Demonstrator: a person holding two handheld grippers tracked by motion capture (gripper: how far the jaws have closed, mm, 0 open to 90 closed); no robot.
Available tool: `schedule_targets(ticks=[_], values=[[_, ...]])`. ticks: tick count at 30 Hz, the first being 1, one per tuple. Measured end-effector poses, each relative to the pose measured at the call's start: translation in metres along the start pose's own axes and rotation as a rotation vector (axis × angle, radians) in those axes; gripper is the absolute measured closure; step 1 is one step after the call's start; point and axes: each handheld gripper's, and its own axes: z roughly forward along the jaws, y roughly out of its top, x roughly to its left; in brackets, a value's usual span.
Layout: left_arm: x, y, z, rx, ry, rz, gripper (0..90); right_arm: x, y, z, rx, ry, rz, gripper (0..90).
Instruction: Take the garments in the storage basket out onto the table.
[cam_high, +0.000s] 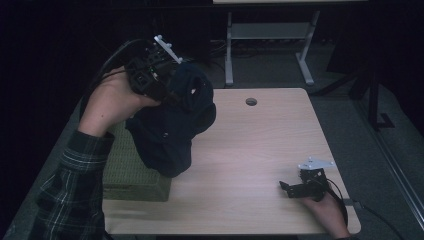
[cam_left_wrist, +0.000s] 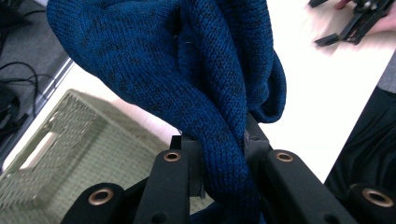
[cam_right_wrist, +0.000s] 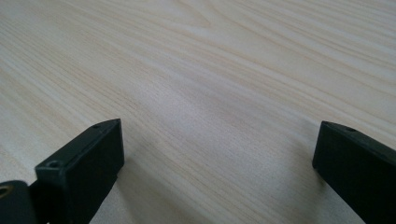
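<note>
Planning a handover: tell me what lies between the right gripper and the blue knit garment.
Bare wooden table separates the right gripper from the blue knit garment held by the left gripper, as the high view shows.

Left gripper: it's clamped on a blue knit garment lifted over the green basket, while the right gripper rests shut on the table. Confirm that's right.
Not quite: the right gripper is open, not shut. The right gripper view shows its jaws wide apart with bare table between them. The rest stands: the left gripper clamps the blue knit garment, lifted over the green basket.

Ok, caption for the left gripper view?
Left gripper clamped on a blue knitted garment above a woven basket.
</note>
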Motion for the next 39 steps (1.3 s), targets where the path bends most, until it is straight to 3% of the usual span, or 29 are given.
schedule_targets(ticks=[15, 22, 27, 39], values=[[-0.019, 0.037, 0.032, 0.011, -0.084, 0.07, 76.5, 0.0, 0.0, 0.0, 0.001, 0.0, 0.003, 1.7], [-0.028, 0.051, 0.046, 0.014, -0.108, 0.079, 76.6, 0.0, 0.0, 0.0, 0.001, 0.0, 0.003, 1.7], [-0.036, 0.057, 0.06, 0.017, -0.141, 0.084, 76.6, 0.0, 0.0, 0.0, 0.001, 0.0, 0.003, 1.7], [-0.049, 0.062, 0.093, 0.018, -0.177, 0.093, 76.5, 0.0, 0.0, 0.0, 0.0, 0.0, 0.001, 1.7]])
